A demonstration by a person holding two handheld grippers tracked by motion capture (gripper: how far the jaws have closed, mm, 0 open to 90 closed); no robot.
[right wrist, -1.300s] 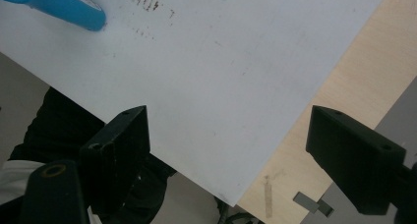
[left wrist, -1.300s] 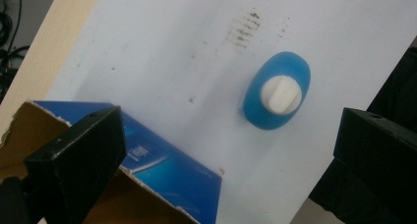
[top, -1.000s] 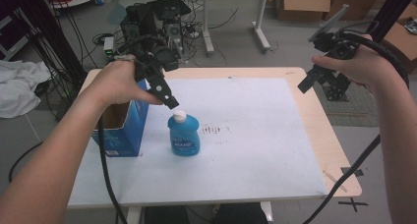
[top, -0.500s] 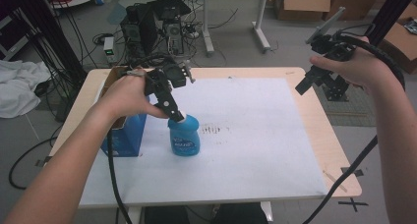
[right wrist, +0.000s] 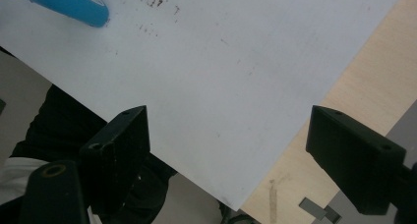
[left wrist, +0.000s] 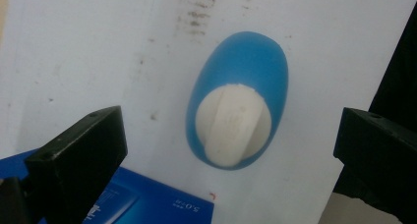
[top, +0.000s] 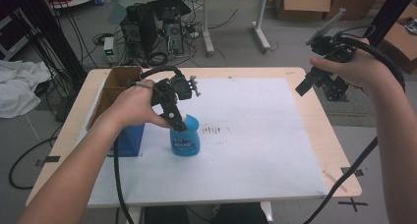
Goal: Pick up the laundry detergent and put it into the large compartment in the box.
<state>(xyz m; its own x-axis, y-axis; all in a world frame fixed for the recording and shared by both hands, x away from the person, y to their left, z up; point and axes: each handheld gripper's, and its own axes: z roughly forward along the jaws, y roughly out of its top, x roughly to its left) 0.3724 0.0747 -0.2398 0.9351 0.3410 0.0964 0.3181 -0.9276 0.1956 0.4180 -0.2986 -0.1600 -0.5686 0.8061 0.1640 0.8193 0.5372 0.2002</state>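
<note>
Above the blue bottle (top: 185,138) hangs the left gripper (left wrist: 231,150), its jaws spread wide with nothing between them; in the left gripper view the bottle's white cap (left wrist: 233,123) sits in the gap, apart from both jaws. From the high view the same gripper (top: 174,117) points down at the cap, the left hand (top: 135,105) wrapped round its body. The bottle stands upright on the white sheet (top: 255,150) that covers most of the wooden table (top: 314,130), just beside a blue cardboard box (top: 123,135) with an open top and brown inner walls. The box stands at the sheet's left edge.

Off the table's far right corner, the right gripper (top: 314,79) is held up in the air by the right hand (top: 356,69). Its jaws are also wide apart and empty in the right gripper view (right wrist: 228,155), which looks down on the sheet's near edge and the bare wood strip (right wrist: 344,86) beside it.

The sheet is open and bare across its middle and right, save for a patch of dark smudges (top: 214,130) just right of the bottle.

The bottle carries a label with white lettering, too small to read. A corner of the box in the left gripper view (left wrist: 142,199) shows small white print, upside down and too blurred to make out.
</note>
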